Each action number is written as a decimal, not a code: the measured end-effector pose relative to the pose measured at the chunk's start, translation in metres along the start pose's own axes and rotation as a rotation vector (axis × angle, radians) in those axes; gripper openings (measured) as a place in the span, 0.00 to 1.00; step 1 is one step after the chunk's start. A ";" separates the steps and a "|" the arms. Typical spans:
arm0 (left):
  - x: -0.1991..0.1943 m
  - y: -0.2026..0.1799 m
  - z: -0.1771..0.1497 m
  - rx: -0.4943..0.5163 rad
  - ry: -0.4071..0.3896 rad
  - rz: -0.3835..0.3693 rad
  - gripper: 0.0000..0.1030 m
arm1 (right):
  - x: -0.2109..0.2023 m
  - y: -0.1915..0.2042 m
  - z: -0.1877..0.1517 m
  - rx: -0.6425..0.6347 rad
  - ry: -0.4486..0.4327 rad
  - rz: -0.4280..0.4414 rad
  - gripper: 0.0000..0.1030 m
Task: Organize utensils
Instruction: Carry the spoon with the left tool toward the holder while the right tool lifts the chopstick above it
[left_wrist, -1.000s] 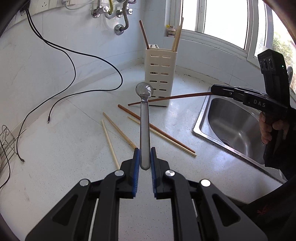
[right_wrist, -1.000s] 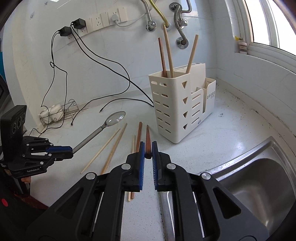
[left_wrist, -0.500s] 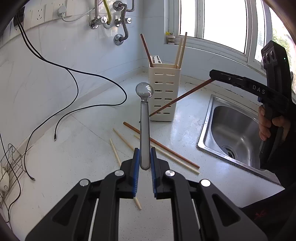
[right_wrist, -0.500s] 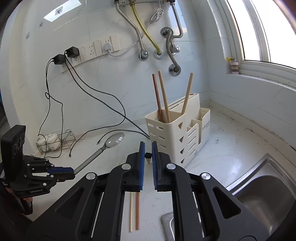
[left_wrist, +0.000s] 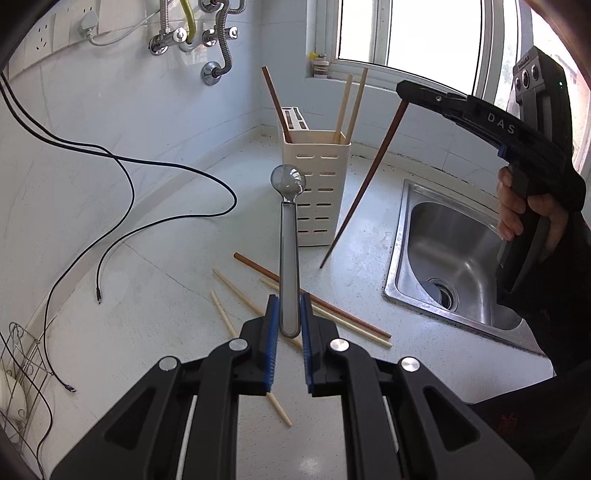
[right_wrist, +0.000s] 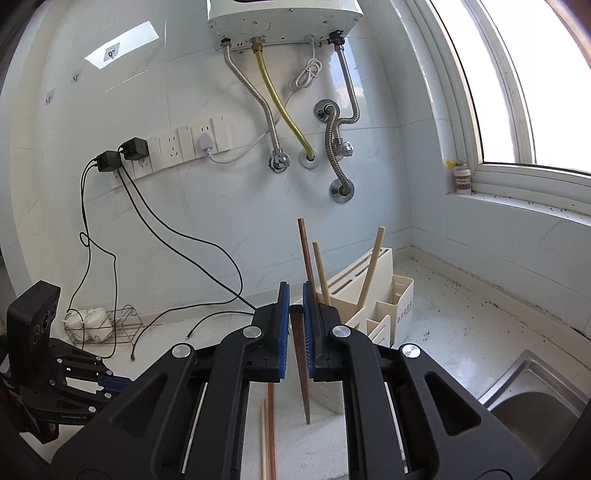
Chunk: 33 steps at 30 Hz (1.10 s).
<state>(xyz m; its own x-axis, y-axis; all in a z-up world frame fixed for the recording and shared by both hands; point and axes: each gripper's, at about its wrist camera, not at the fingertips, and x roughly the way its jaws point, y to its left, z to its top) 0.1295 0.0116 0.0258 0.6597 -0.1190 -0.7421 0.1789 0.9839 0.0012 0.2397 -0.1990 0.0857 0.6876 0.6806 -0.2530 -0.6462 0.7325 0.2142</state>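
Landmark: the cream utensil holder (left_wrist: 317, 192) on the table (left_wrist: 147, 295). Left of it we note loose black cables (left_wrist: 122, 192) trailing over the table. In front of it, our left gripper (left_wrist: 289, 325) has its fingers pinching a metal spoon (left_wrist: 289, 240) by the handle end, bowl raised toward the holder. Loose chopsticks (left_wrist: 325, 306) lie on the table in front of the holder, under the spoon. Three chopsticks stand inside the holder. Right of it, our right gripper (right_wrist: 293, 332) has its fingers pinching a dark brown chopstick (left_wrist: 364, 184) near its thick end, tip hanging down beside the holder. The sink (left_wrist: 454, 254) sits farther right.
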 end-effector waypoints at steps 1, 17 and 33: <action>0.000 0.000 0.000 0.006 0.003 0.001 0.11 | -0.001 0.001 0.002 -0.003 -0.004 0.000 0.07; 0.039 -0.016 -0.023 0.038 0.156 -0.065 0.11 | -0.024 0.018 0.064 -0.049 -0.166 0.034 0.07; 0.026 0.003 -0.001 0.075 0.074 -0.097 0.02 | -0.014 0.034 0.115 -0.138 -0.238 0.045 0.07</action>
<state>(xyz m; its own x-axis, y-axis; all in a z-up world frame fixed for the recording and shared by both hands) 0.1466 0.0116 0.0057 0.5815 -0.2005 -0.7885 0.2952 0.9551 -0.0251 0.2462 -0.1817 0.2051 0.7048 0.7093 -0.0141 -0.7059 0.7031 0.0851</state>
